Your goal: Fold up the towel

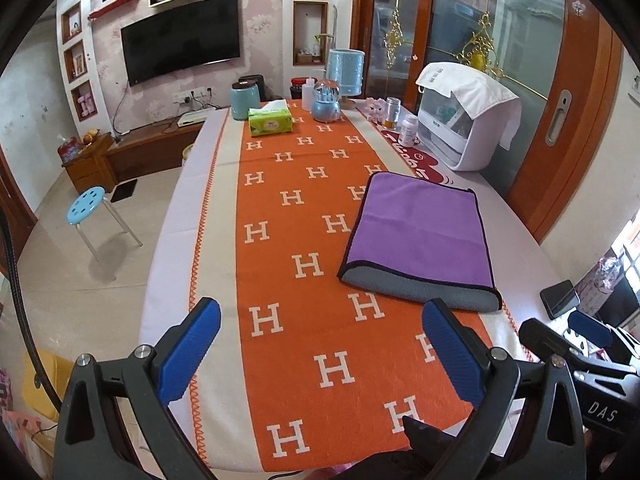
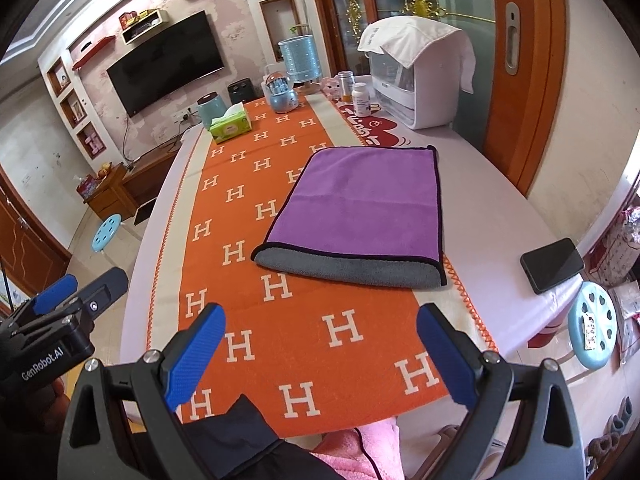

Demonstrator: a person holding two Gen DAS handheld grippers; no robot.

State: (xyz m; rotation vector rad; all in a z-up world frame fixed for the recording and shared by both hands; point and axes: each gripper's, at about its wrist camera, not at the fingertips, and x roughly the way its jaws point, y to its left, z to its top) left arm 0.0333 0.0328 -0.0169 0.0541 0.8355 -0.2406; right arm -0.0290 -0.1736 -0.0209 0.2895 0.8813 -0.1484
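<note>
A purple towel [image 1: 420, 228] with a grey underside and dark edging lies folded flat on the orange H-patterned table runner [image 1: 304, 264]. It also shows in the right wrist view [image 2: 360, 208]. My left gripper [image 1: 320, 316] is open and empty, held above the near end of the table, short of the towel and to its left. My right gripper [image 2: 320, 320] is open and empty, near the table's front edge, short of the towel's grey near edge. The right gripper shows at the left wrist view's right edge [image 1: 576, 336]; the left gripper shows at the right wrist view's left edge [image 2: 76, 292].
A black phone [image 2: 552, 264] lies right of the towel. At the far end stand a green tissue box [image 2: 232, 126], blue jars [image 2: 286, 98], bottles [image 2: 360, 100] and a white cabinet [image 2: 416, 80] draped with cloth. Blue stools [image 1: 86, 204] [image 2: 592, 320] stand beside the table.
</note>
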